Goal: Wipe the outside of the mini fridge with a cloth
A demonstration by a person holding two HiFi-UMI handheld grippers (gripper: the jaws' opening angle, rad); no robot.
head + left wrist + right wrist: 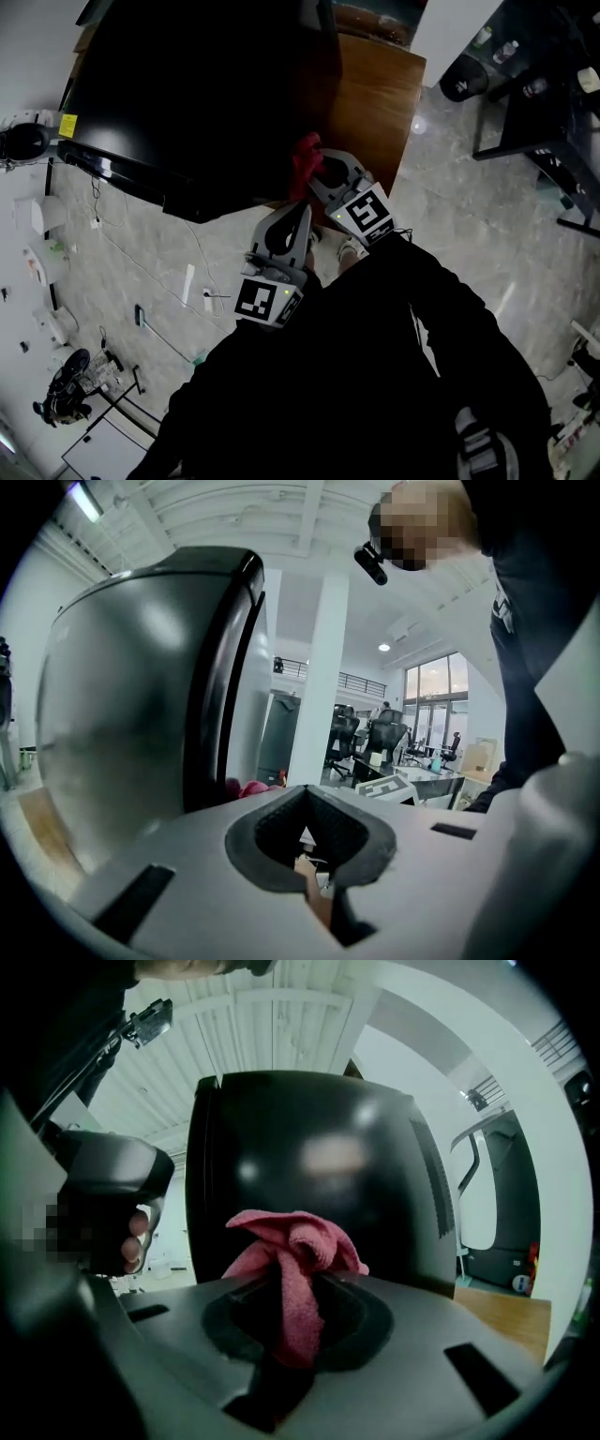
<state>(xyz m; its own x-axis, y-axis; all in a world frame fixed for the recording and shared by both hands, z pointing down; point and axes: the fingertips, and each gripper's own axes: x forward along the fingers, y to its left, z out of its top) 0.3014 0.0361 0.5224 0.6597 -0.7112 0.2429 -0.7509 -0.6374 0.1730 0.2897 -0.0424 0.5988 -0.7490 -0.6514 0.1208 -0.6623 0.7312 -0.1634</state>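
Nearest the head camera were the person's dark sleeves (375, 356), and beyond them the two tongs reached toward the black mini fridge (187, 94). The fridge stood on a wooden top (375, 94) with its door closed, so nothing inside it showed. The right gripper (317, 173) held a red cloth (305, 155) against the fridge's near face. The left gripper (302, 211) sat just beside it, slightly lower.

In the left gripper view, the jaws were clenched together with nothing caught between them. The fridge (122, 714) rose at the left, and a scrap of the cloth (253, 787) peeked over the jaw edge.

In the right gripper view, the jaws pinched the cloth (291, 1241) — bunched, its folds spilling above them — right before the fridge's glossy front (309, 1147). A hand (139, 1232) gripped the other tool at the left.
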